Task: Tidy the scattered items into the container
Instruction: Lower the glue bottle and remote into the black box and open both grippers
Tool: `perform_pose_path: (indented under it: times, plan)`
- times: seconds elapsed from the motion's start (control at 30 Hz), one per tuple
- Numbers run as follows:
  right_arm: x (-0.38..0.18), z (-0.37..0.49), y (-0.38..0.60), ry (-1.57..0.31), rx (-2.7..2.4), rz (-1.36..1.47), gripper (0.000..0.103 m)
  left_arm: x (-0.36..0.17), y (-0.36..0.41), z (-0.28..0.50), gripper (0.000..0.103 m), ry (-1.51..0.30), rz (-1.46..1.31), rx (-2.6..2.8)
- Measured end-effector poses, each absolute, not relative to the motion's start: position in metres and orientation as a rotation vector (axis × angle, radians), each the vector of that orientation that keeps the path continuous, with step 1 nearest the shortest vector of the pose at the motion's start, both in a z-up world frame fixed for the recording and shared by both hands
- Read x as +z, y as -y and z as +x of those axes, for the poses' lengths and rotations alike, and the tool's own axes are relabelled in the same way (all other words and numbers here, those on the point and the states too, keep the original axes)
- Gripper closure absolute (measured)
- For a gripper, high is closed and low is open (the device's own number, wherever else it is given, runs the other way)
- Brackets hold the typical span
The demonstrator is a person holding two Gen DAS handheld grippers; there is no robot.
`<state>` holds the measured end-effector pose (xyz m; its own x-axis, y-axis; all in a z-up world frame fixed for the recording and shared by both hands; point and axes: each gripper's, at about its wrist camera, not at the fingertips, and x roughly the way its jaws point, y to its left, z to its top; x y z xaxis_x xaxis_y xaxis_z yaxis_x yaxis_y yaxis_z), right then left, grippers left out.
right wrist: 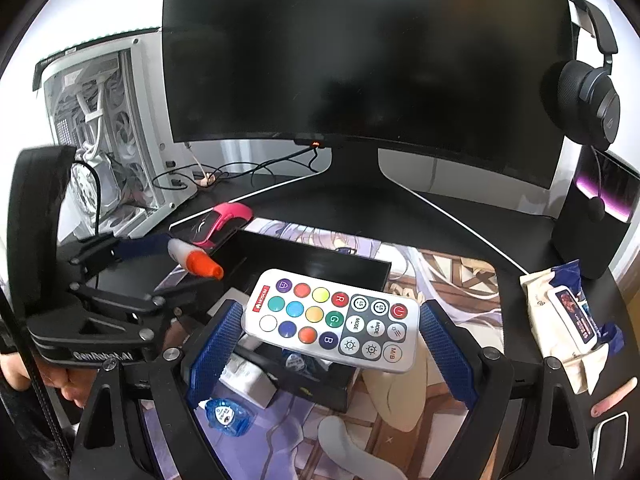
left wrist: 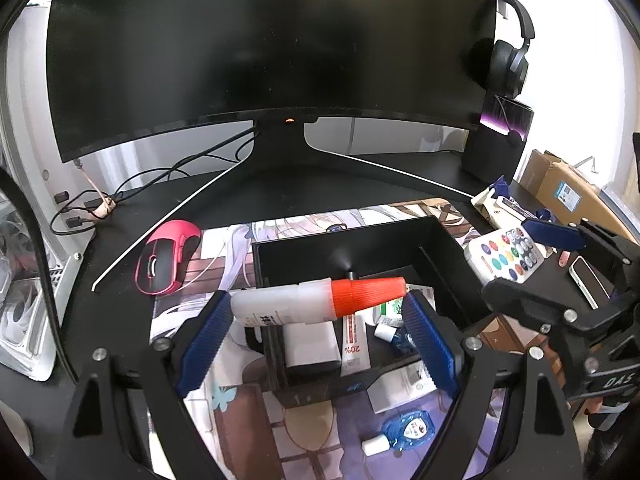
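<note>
My left gripper [left wrist: 320, 302] is shut lengthwise on a white glue bottle [left wrist: 276, 306] with an orange cap [left wrist: 368, 294], held above the near part of the black open box [left wrist: 360, 236]. My right gripper [right wrist: 332, 314] is shut on a white remote [right wrist: 336, 320] with coloured buttons, above the box's [right wrist: 320, 260] near right corner. In the box lie a white tube [left wrist: 354, 344] with red print, a white block [left wrist: 310, 344] and a small blue bottle [left wrist: 394, 334]. In front of the box, on the printed mat [left wrist: 240, 420], lie a blue round bottle [left wrist: 404, 428] and a white carton [left wrist: 400, 390].
A pink and black mouse [left wrist: 166, 258] lies left of the box. The monitor's [left wrist: 272, 40] black stand spreads behind it. A wipes pack [right wrist: 560, 320] and a dark speaker [right wrist: 592, 216] stand at the right, headphones [right wrist: 588, 96] above. A white PC case [right wrist: 108, 132] is far left.
</note>
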<state>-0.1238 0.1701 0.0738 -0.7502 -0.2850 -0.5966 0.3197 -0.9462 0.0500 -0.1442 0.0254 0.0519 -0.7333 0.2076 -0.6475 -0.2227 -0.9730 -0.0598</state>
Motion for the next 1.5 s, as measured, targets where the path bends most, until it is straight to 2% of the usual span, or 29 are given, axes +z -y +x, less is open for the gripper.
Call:
perform_pose_path:
  times: [0.73,1.5]
  plan:
    - [0.089,-0.157,-0.162,-0.018,-2.664,0.871,0.013,0.049,-0.044,-0.157,0.017,-0.059,-1.010,2.688]
    - [0.077,-0.191,-0.145,-0.017,-2.642,0.921,0.013,0.034,-0.060,-0.171,0.017,-0.095,-1.042,2.633]
